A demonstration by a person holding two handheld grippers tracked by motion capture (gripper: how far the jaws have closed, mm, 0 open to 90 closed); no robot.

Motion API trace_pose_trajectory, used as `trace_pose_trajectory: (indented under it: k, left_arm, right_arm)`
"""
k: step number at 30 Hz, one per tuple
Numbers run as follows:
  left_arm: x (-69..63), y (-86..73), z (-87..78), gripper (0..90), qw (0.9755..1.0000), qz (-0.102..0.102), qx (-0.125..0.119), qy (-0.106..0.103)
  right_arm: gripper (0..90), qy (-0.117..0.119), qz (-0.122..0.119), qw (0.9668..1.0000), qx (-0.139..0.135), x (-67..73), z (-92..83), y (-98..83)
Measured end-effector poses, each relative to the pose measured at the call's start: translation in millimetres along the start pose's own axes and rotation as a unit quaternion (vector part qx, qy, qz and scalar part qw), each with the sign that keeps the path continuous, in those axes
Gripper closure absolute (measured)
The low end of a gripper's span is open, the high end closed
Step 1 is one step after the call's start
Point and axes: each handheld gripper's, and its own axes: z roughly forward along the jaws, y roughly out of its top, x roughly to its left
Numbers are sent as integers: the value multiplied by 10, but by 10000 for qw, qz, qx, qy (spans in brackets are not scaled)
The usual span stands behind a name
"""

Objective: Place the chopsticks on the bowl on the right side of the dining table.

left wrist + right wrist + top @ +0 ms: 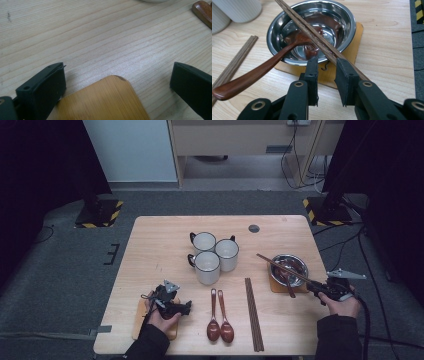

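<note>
Right gripper [325, 62] is down by the near rim of the steel bowl [347, 35], jaws drawn in fairly close, with a pair of chopsticks [312, 32] passing between them and running out across the bowl; whether the pads actually pinch the sticks is hard to tell, since there's a gap beside the left pad. The bowl sits on a small wooden mat [354, 47] near the table's right edge, so there's not much table [160, 245] left on that side. A wooden spoon [262, 70] leans in the bowl, handle sticking out over the rim toward the gripper's left. Left gripper [117, 75] is spread wide with nothing pinched, hovering low over the corner of a bamboo coaster [105, 100] near the front left edge. In the middle, three mugs [212, 252] are bunched together touching, with two more spoons [219, 317] and a second chopstick pair [253, 315] lying in front of them. The far left part of the tabletop is bare wood, plenty of room there.
</note>
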Motion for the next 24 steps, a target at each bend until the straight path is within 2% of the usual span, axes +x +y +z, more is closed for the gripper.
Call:
trace_pose_trajectory:
  k: [14, 24]
  left_arm:
    - [0, 0, 0, 0, 10000, 0, 0, 0]
    - [0, 0, 0, 0, 10000, 0, 0, 0]
  right_arm:
    - [644, -193, 66, 9998, -1, -56, 29, -3]
    - [594, -391, 165, 9990, -100, -133, 38, -5]
